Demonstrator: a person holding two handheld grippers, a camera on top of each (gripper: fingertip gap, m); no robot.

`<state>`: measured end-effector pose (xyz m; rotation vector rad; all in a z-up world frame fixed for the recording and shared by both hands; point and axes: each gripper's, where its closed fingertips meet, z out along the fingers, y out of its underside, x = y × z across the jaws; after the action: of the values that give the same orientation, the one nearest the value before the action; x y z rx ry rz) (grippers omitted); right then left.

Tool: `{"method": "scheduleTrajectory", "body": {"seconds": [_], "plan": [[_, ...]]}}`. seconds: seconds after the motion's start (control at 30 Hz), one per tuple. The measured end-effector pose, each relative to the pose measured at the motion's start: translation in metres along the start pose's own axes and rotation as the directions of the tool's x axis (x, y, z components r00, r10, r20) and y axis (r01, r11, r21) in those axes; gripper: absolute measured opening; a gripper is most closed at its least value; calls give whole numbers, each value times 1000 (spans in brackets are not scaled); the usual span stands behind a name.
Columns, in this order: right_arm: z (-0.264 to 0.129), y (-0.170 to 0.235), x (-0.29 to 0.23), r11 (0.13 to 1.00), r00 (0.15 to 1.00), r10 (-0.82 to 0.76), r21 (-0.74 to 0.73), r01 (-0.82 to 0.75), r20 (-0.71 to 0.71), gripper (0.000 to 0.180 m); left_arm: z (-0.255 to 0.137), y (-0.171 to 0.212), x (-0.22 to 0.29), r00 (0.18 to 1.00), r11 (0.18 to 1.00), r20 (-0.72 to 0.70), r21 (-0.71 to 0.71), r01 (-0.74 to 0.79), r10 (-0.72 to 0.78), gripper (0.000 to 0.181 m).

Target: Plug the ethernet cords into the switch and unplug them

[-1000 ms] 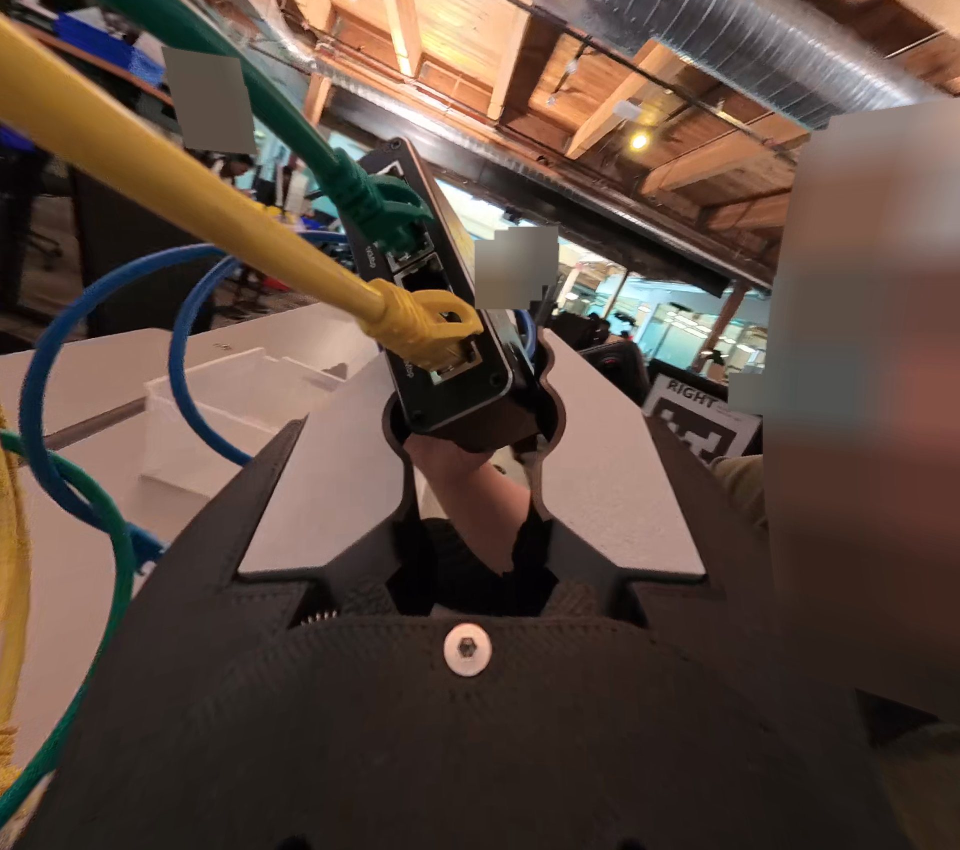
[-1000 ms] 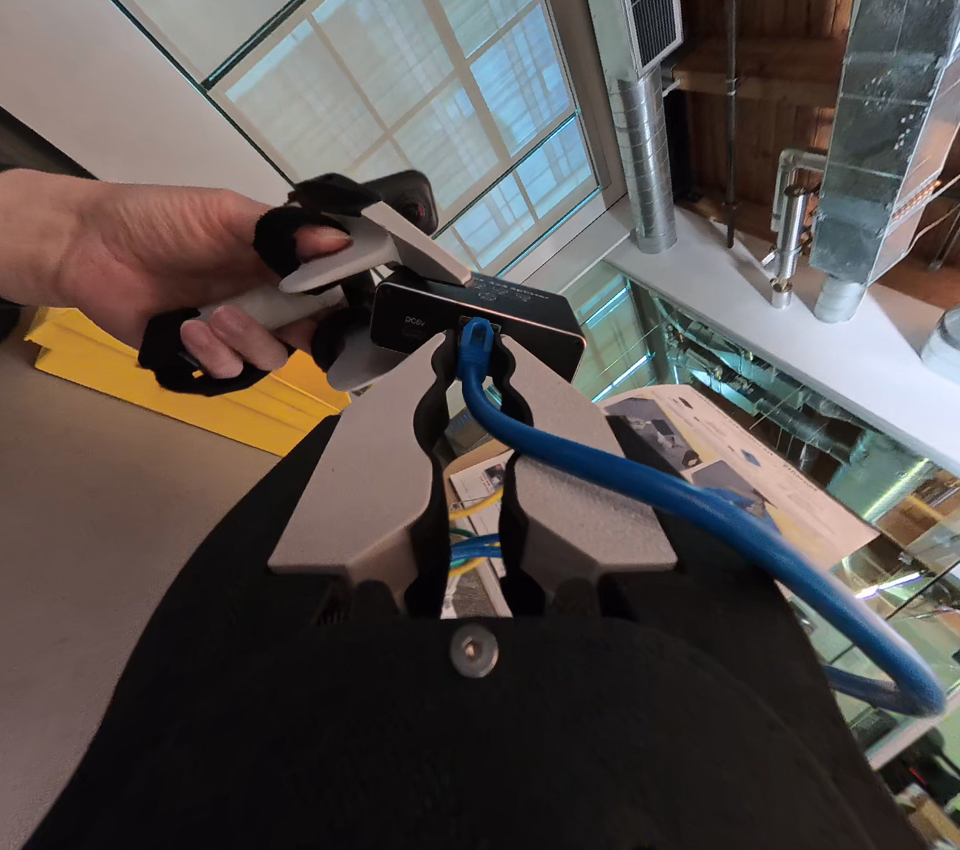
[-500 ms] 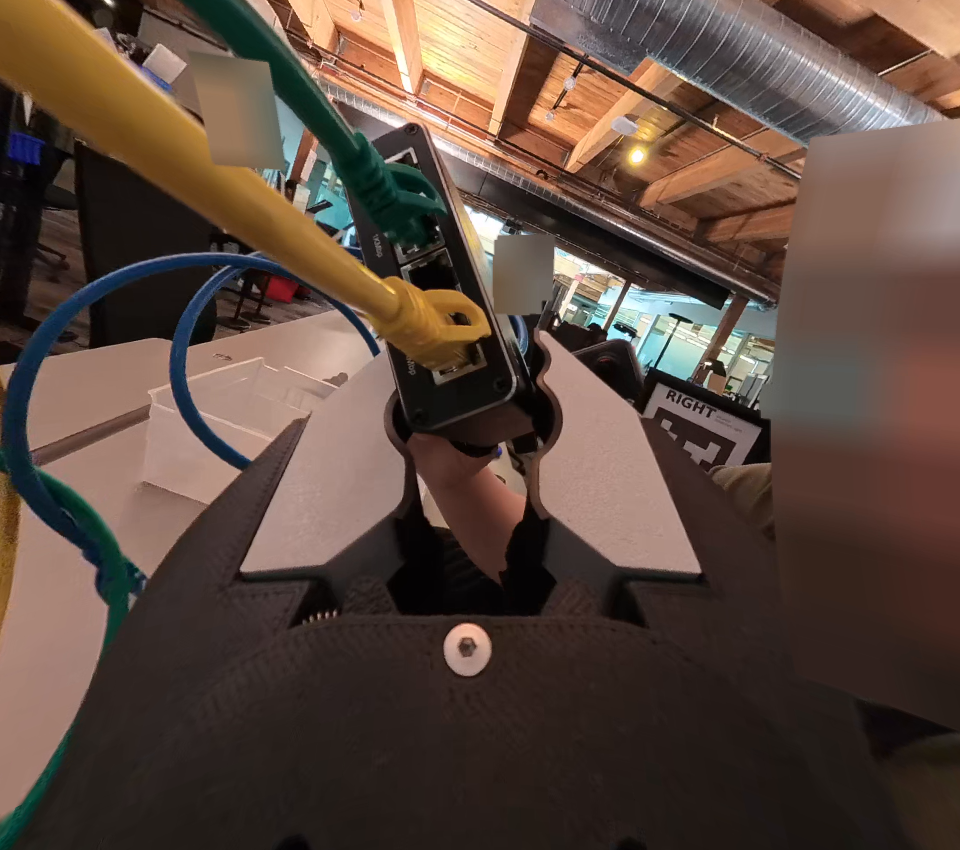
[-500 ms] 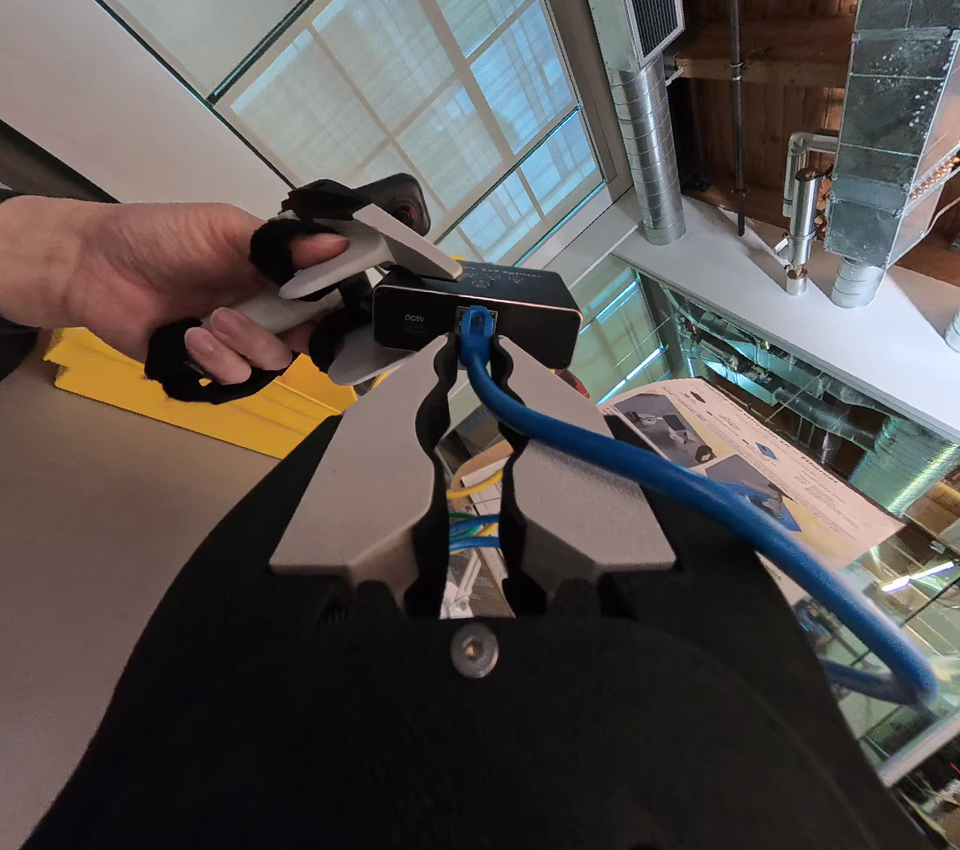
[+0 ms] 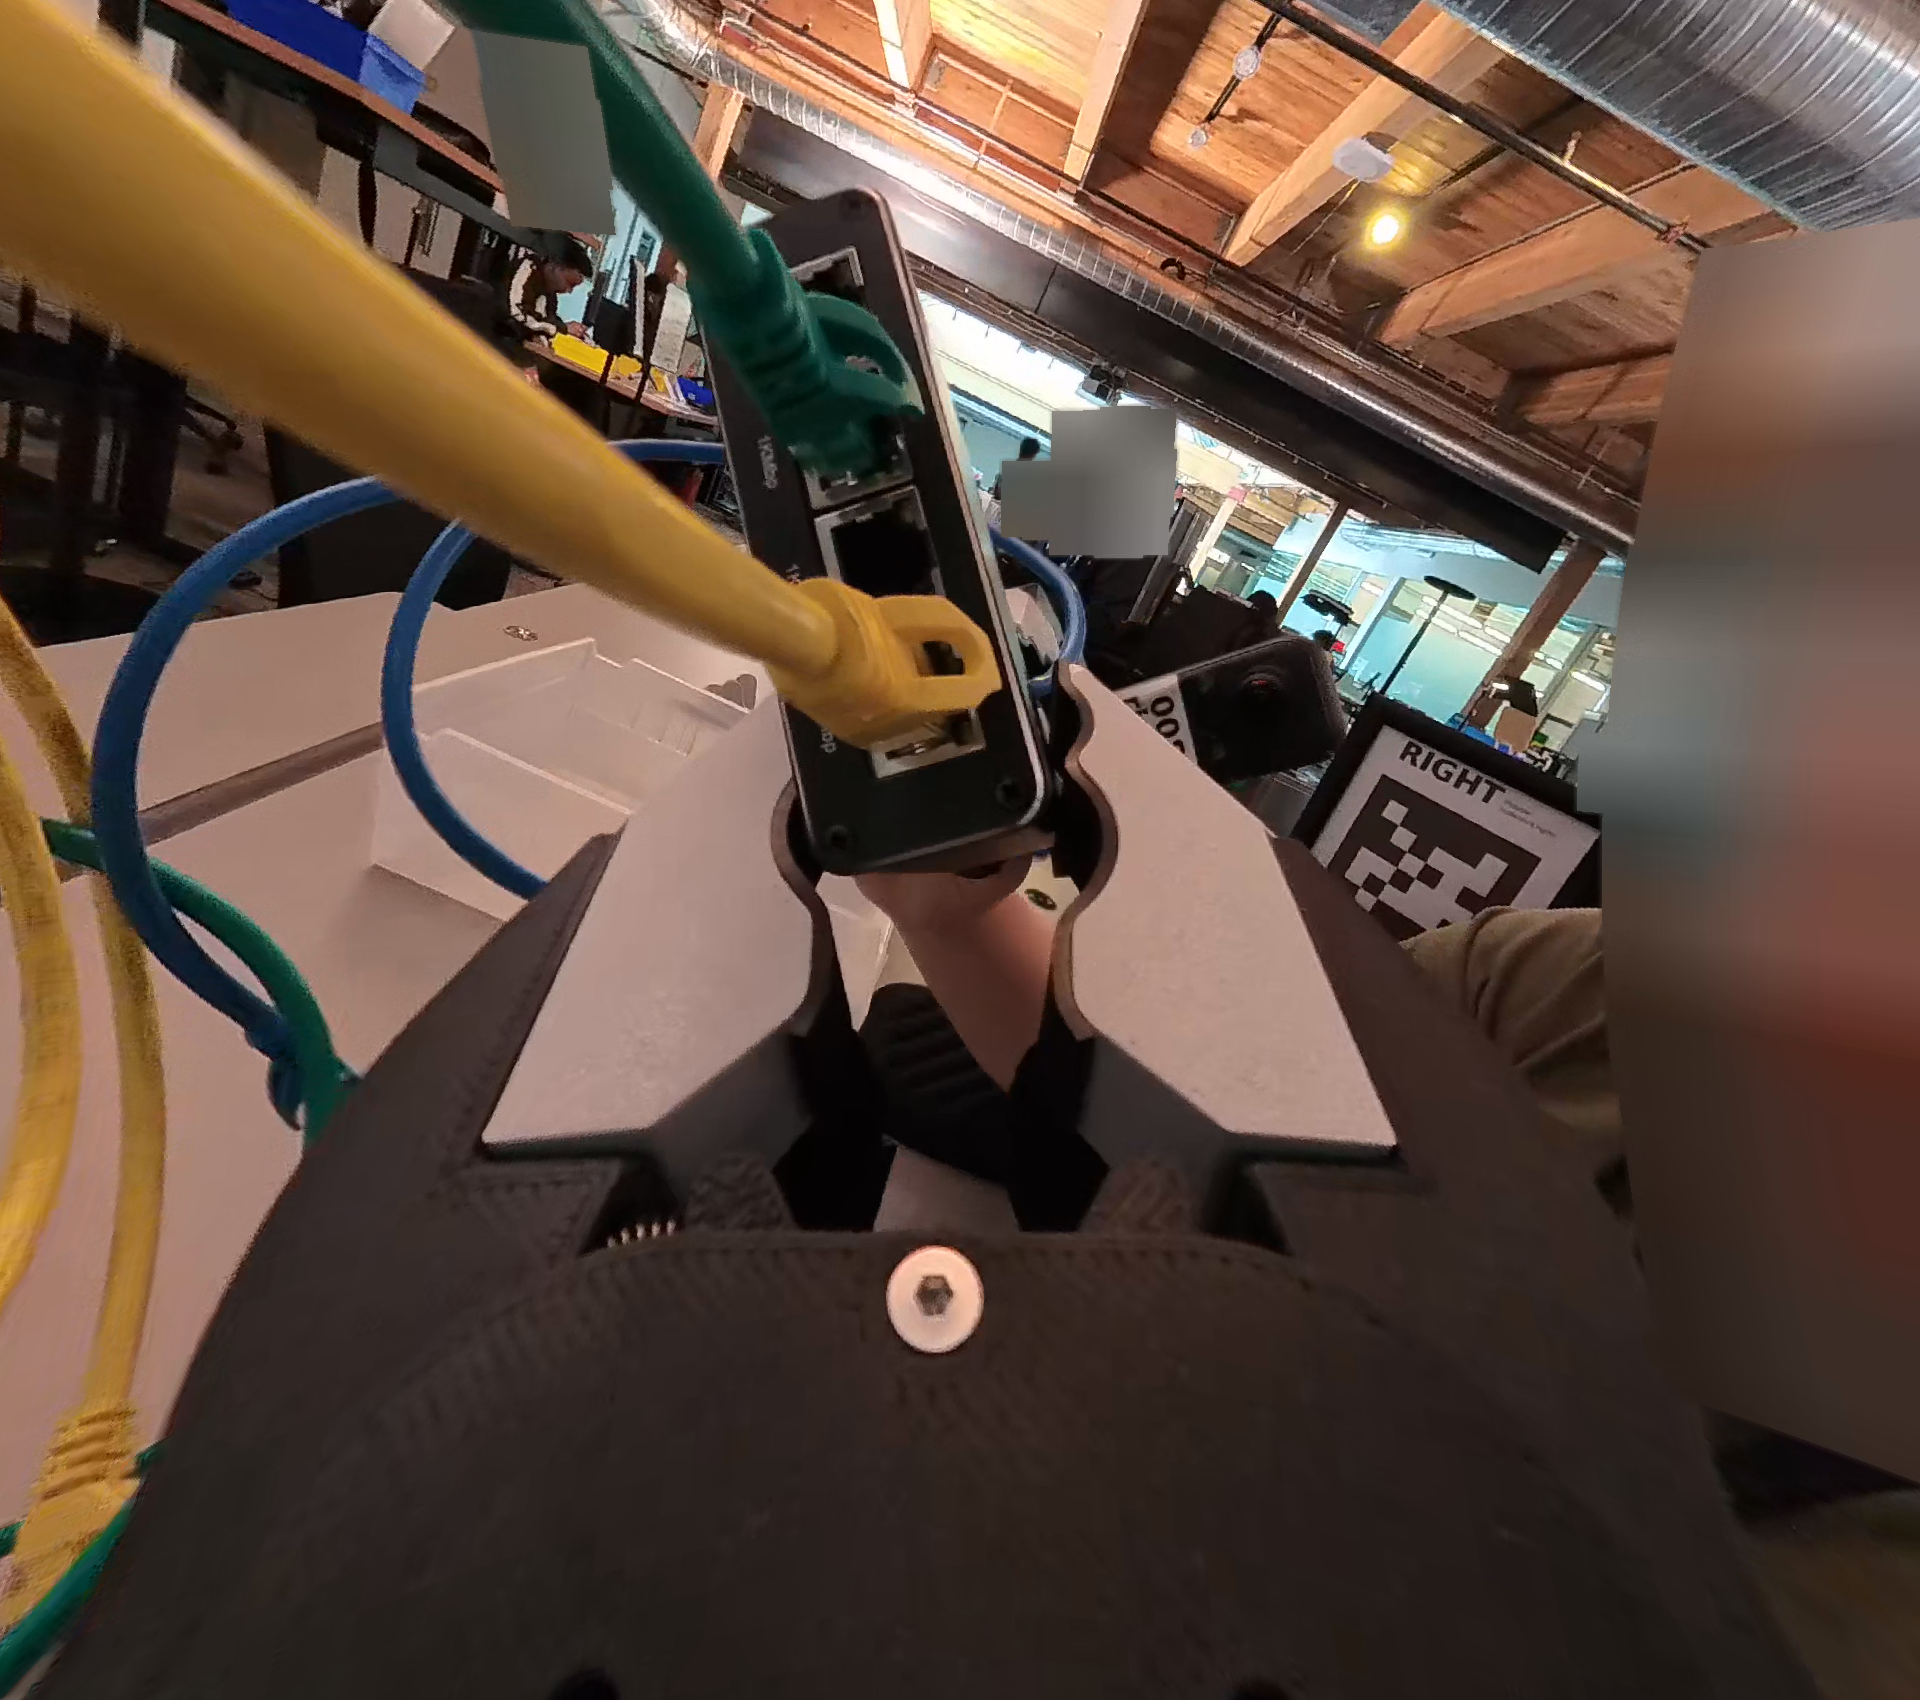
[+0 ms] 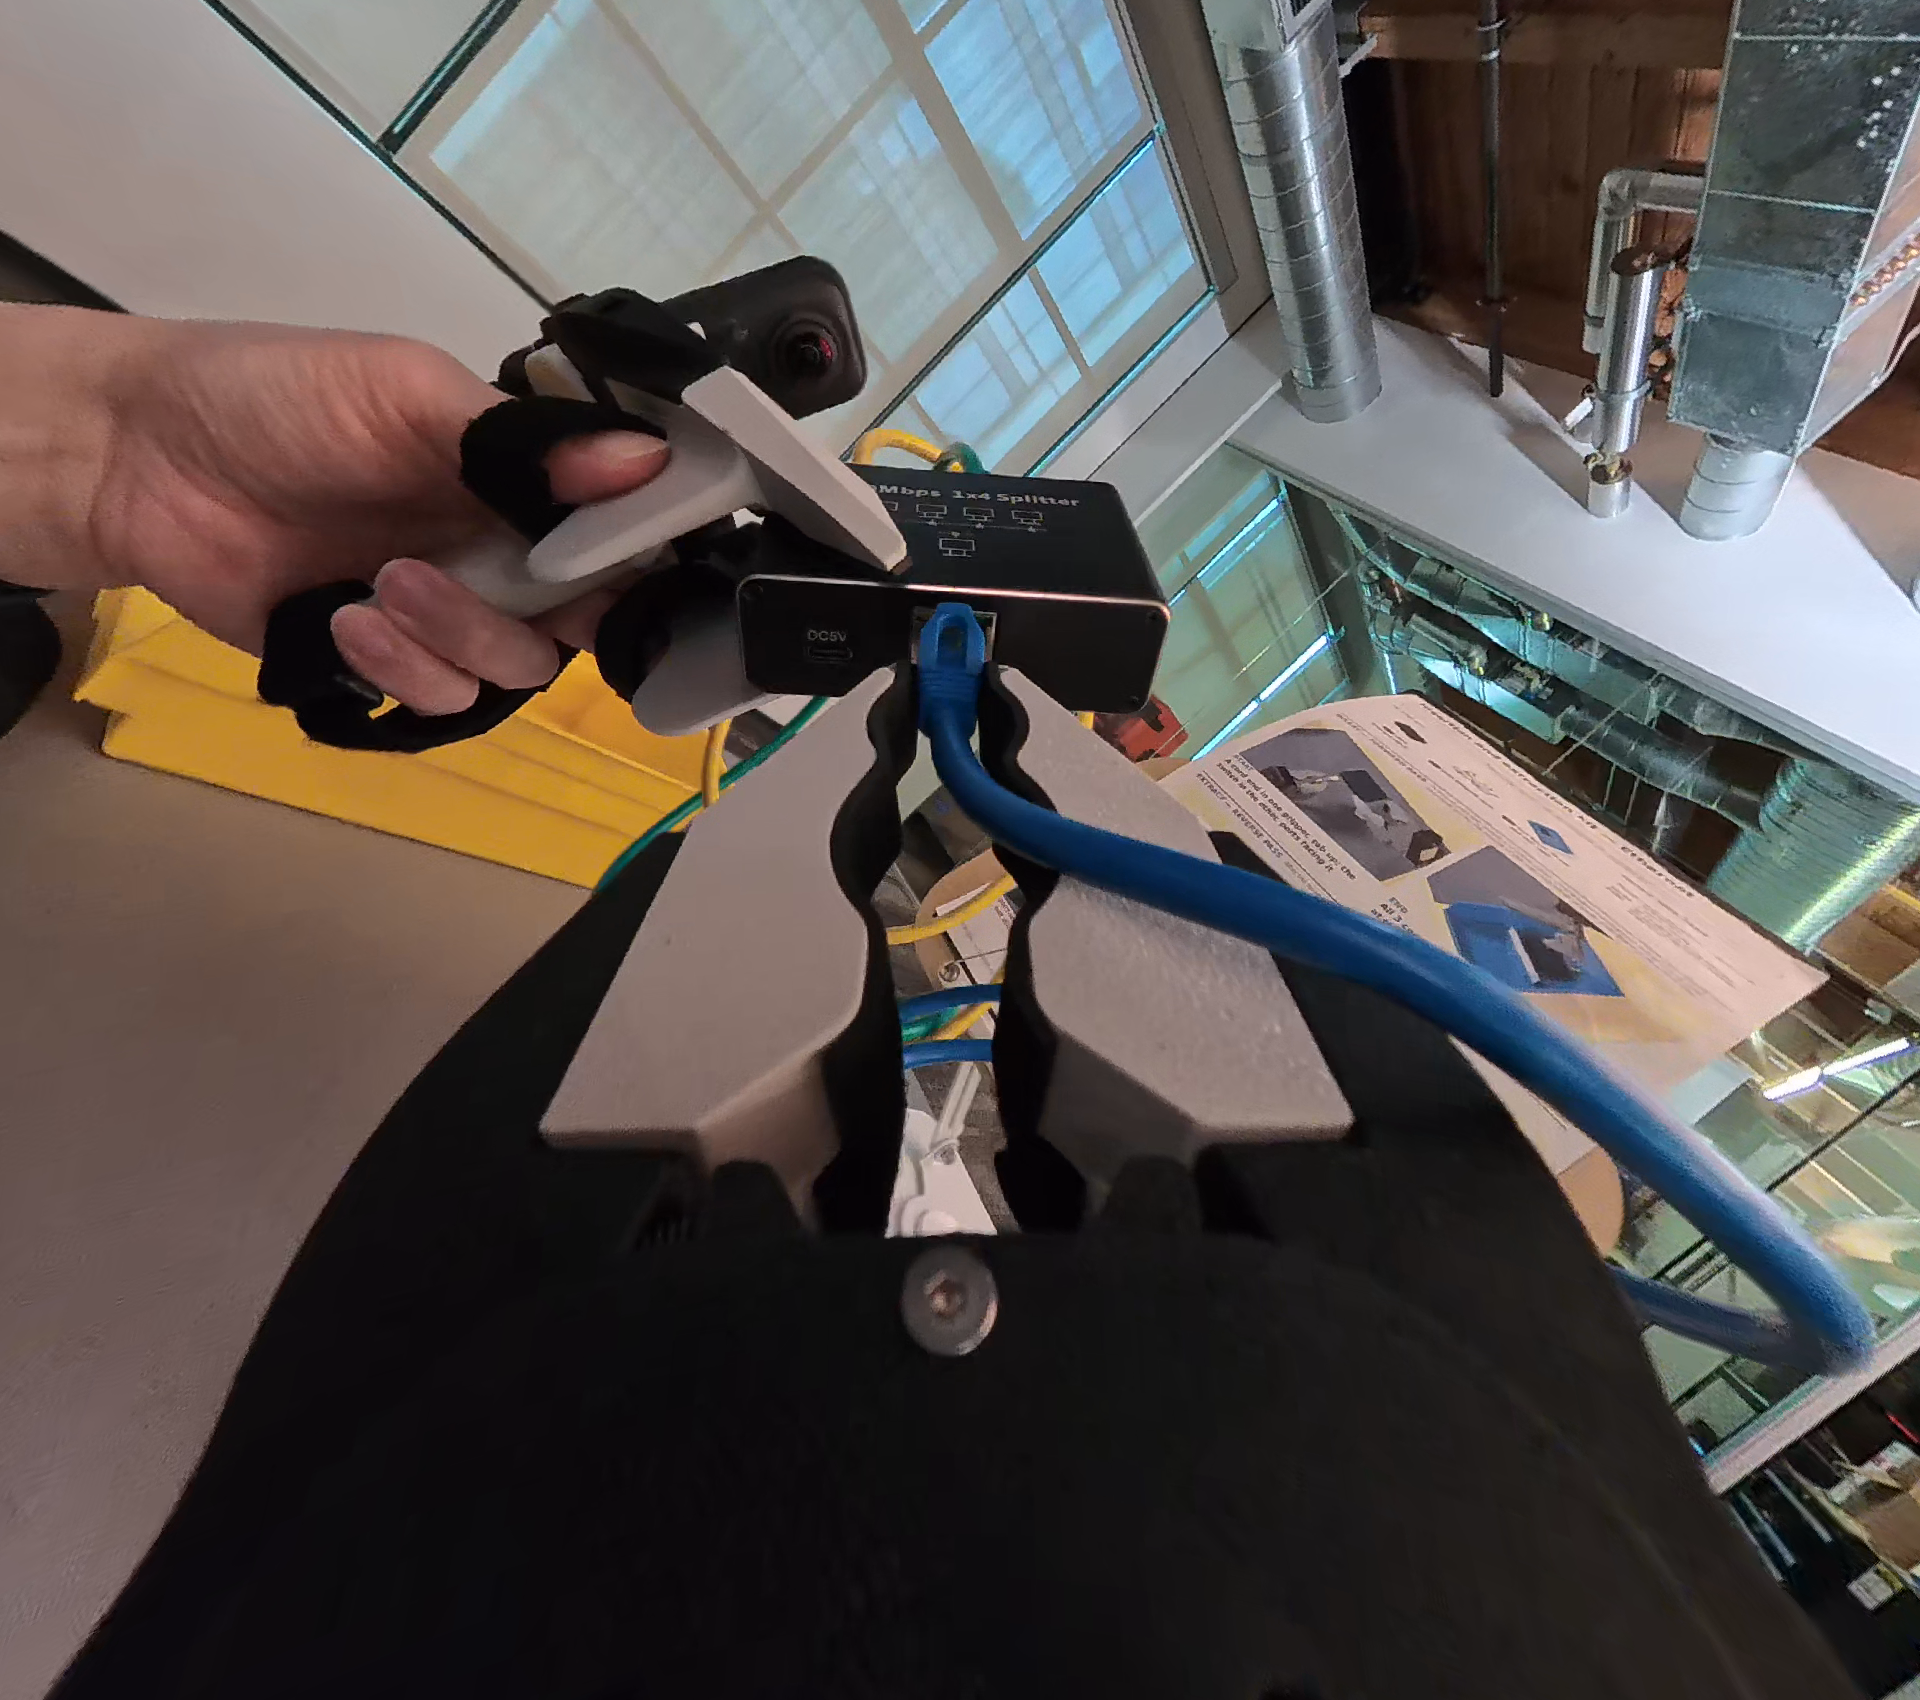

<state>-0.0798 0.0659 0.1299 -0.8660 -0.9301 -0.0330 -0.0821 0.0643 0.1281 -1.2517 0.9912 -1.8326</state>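
We see the switch (image 5: pixel 914 570) held aloft, pinched at one end by the left gripper (image 5: pixel 940 829). Three cords are seated: the green cord (image 5: pixel 800 362) and yellow cord (image 5: pixel 883 674) on the four-port face, leaving two ports empty, and the blue cord (image 6: pixel 951 663) on the opposite face, its boot pinched by the right gripper (image 6: pixel 943 694). We judge the task midway: whether this cord is going in or coming out cannot be told
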Motion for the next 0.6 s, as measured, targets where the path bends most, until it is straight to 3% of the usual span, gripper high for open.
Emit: {"method": "scheduleTrajectory", "body": {"seconds": [0.17, 0.3, 0.4, 0.6], "plan": [[1, 1, 0, 999, 1000, 28, 15, -28, -5, 11, 0, 1, 1, 998, 999, 41, -14, -38, 38, 36], [-5, -18, 0, 994, 999, 34, 102, -36, 26, 11, 3, -3, 20, 998, 999, -45, -21, -43, 42, 40], [-7, -28, 0, 994, 999, -44, 101, 43, 12, 12, 6, -9, 29, 994, 995, -51, 35, -92, 94, 46], [-6, -30, -2, 984, 986, -160, 79, 162, -37, 11, 6, -18, 29, 983, 985, -167, 144, 97, -72, 38]]}}
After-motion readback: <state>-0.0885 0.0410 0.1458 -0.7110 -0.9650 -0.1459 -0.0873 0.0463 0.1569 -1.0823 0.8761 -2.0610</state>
